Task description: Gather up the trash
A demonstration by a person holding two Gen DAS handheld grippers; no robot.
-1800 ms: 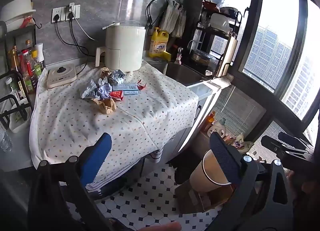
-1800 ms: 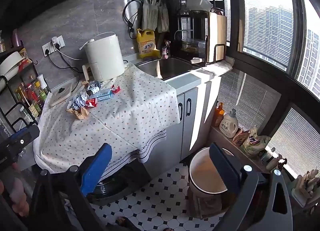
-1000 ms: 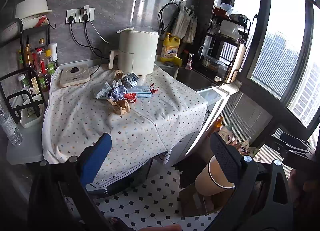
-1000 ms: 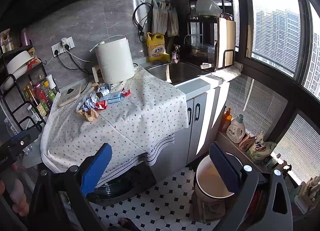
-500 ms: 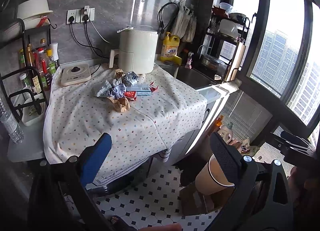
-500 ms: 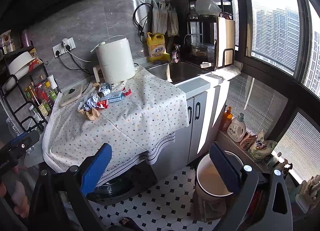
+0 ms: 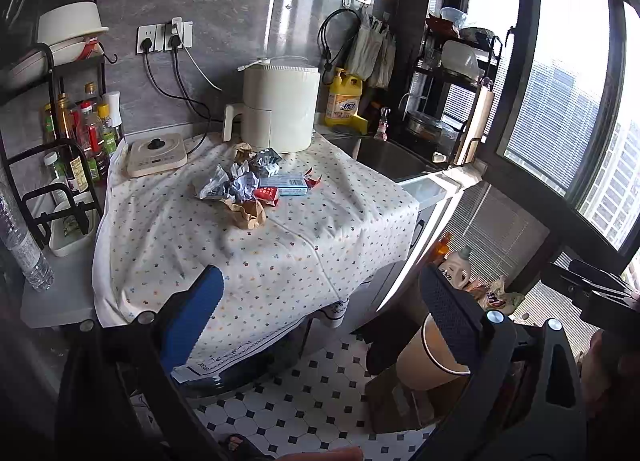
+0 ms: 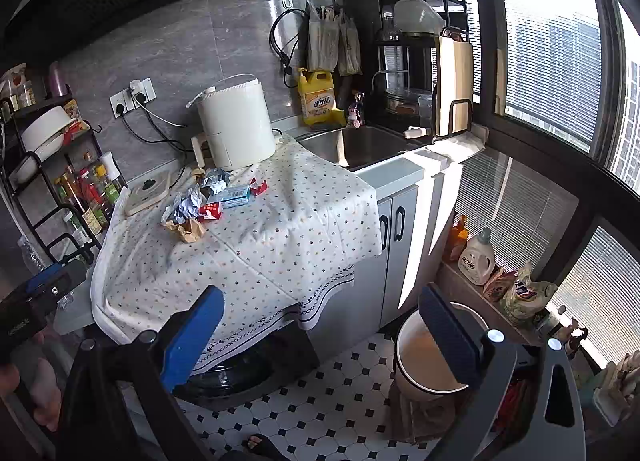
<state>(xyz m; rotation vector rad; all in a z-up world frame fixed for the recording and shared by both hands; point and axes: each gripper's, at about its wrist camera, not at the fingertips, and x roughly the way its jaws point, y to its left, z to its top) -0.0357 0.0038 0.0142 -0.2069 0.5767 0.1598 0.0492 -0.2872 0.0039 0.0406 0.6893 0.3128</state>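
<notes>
Trash (image 7: 244, 189): crumpled paper, foil wrappers, a small blue box and red scraps, heaped on the dotted tablecloth (image 7: 280, 245) just in front of the white air fryer (image 7: 280, 109). Left wrist view: left gripper (image 7: 320, 313) held back from the cloth's near edge, well apart from the heap, fingers spread wide, nothing between them; tan bin (image 7: 432, 357) on the tiled floor, below and right of the cloth. Right wrist view: right gripper (image 8: 320, 321) likewise spread and empty, well apart from the heap (image 8: 200, 201); bin (image 8: 424, 361) stands beside the cabinet, right of the cloth (image 8: 260, 245).
</notes>
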